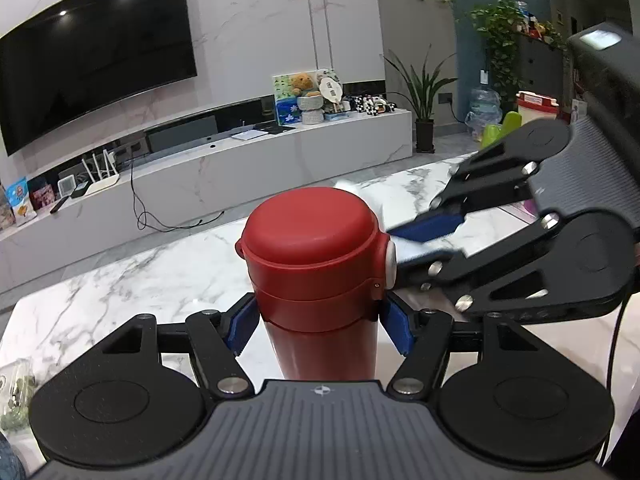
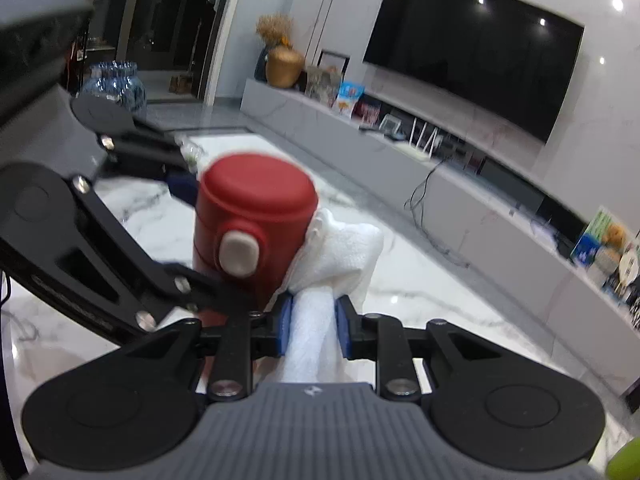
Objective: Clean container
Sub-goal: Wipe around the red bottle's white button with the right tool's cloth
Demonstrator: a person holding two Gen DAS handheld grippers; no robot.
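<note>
I've got the red bottle [image 1: 316,280] upright over the white marble table [image 1: 132,280], clamped in my left gripper [image 1: 318,326] — blue pads [image 1: 240,324] pressed on both sides of the body, just below the lid's lower band. Bottle look: glossy red, domed flip lid [image 1: 310,228] closed, off-white oval push button [image 2: 239,255] on the side facing my right gripper [image 2: 313,322]. Right gripper is pinched tight on a rolled white cloth [image 2: 340,256] — its bunched end touches the lid's side, just beside the button. Right wrist view is blurred, so I can't judge any marks on the surface
</note>
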